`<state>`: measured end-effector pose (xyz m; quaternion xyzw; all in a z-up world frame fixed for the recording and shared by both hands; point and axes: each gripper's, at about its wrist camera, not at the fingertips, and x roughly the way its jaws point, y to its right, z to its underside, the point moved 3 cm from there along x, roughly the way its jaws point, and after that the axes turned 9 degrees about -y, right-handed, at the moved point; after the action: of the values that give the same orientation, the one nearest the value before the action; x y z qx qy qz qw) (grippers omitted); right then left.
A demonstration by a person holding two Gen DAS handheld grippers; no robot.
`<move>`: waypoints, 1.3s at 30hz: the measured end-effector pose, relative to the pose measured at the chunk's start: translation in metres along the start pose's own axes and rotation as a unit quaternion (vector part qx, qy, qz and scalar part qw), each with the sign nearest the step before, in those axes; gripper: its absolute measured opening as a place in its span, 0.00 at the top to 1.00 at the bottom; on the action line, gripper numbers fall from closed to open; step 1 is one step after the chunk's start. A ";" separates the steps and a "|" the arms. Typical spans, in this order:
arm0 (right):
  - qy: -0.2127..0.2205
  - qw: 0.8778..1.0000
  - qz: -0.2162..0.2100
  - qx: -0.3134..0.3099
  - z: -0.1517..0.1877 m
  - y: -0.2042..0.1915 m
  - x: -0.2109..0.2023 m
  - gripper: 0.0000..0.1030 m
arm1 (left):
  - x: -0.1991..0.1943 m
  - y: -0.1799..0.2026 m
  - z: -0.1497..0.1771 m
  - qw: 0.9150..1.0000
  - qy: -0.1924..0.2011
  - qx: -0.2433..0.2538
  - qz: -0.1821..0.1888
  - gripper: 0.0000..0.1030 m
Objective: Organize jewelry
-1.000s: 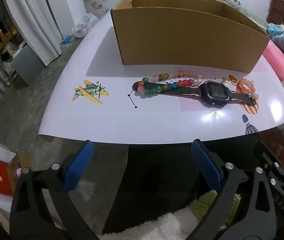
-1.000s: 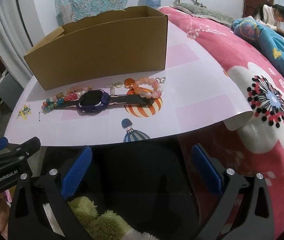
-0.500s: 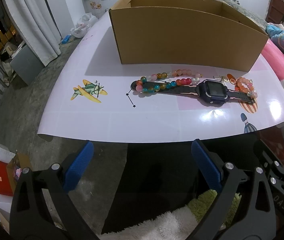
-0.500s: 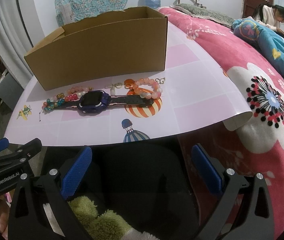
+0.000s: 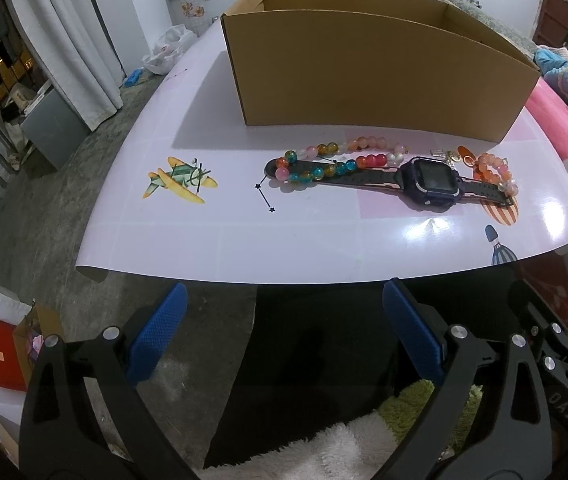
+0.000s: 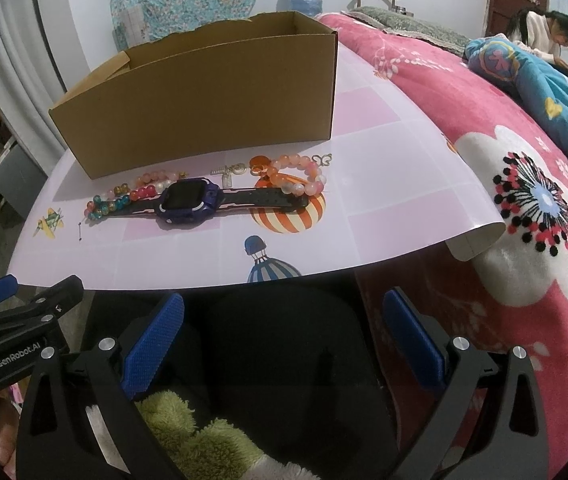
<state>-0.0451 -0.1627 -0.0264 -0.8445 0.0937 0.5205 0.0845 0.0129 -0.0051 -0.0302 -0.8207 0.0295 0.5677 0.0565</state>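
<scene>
Jewelry is seen laid in a row on the surface, ahead of both pairs of tongs and in front of a cardboard box. Nearest, at 6 o'clock in each wrist view, the left tongs and right tongs are held with their fingers wide apart and empty, short of the near edge of the surface. Further out, toward 12 to 1 o'clock in the left view, the smartwatch is laid across the row, with its strap over part of the multicoloured bead bracelet at one end and touching the orange-pink bead bracelet at the other. A small silver charm and a butterfly-shaped piece are placed just behind. Trouble is judged most likely from this overlap: if the watch is lifted first, either bracelet could be dragged or flicked off the glossy sheet; if a bracelet is pulled, the strap could be snagged. Round beads may be squeezed out from between the pads and rolled. The tiny charms could be missed or pushed under the box wall. The curled sheet corner at 3 o'clock in the right view could be caught and shifted.
</scene>
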 end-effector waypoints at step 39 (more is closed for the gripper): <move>-0.001 1.000 0.000 -0.001 0.001 0.000 -0.001 0.05 | -0.001 -0.004 0.001 1.000 0.003 0.001 -0.002 0.08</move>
<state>-0.0461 -0.1619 -0.0263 -0.8440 0.0932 0.5215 0.0842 0.0119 -0.0013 -0.0300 -0.8225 0.0284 0.5651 0.0585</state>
